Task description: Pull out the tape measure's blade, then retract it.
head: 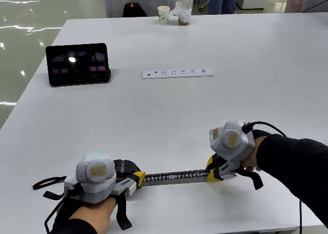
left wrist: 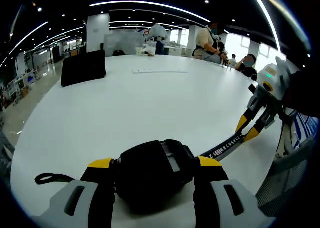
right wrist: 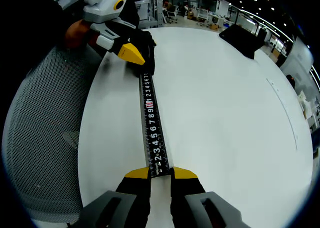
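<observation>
Your left tool [left wrist: 155,164] is clamped on the black, rounded tape measure case [head: 124,167]. Its two yellow-tipped jaws press the case from either side and hold it down on the white tabletop [head: 205,121].

Your right tool [right wrist: 160,173] is closed to a narrow slit on the free end of the dark, number-marked metal blade [right wrist: 151,123]. The tip sits right between its jaws. From there the blade runs straight ahead along the tabletop to the case at the far end, where the left tool grips it. From the left tool, the blade leaves the case on its right side and slants off to the right tool, well apart from it.

By my reading you are in the pull-out step, and a good stretch of blade is already drawn. If that length satisfies you, the retract comes next:

- Keep the left tool firm on the case.
- Bring the right tool back along the blade's own line toward the case.
- Let the spring take up the blade at your pace.

Don't open the right tool out here. I'd expect the blade to whip back and jolt the case.
</observation>
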Motion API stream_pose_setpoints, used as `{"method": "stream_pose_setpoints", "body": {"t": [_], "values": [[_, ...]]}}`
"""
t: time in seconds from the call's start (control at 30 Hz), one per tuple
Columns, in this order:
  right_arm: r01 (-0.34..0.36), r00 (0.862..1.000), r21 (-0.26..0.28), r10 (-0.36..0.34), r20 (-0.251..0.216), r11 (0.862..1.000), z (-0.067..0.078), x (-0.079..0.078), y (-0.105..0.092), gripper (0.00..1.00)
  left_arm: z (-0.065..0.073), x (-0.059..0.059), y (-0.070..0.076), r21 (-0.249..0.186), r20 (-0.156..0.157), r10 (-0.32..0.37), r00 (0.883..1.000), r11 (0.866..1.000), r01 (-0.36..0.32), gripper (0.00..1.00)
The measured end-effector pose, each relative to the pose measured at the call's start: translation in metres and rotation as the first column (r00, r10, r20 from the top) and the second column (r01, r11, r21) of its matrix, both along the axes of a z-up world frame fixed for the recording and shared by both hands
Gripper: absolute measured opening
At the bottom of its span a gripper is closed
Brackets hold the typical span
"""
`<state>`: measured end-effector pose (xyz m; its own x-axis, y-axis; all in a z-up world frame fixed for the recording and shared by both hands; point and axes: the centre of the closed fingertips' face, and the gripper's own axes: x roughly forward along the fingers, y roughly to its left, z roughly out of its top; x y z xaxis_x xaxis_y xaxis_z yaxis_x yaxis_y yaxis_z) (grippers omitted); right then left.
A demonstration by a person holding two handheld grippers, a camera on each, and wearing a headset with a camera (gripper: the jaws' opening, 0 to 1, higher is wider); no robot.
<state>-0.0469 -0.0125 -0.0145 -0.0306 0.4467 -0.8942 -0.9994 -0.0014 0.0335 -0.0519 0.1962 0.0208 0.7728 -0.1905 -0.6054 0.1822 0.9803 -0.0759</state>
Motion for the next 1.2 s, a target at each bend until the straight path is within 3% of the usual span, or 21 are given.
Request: {"method": "stream_pose_setpoints", "body": {"t": [1.2], "values": [[0.009,1.0,0.022,-0.009,-0.007,1.0,0.0,-0.004,0.013,0.11,0.001,0.001,-0.001,-0.003,0.018,-0.02,1.0,1.0,0.02,0.59]]}}
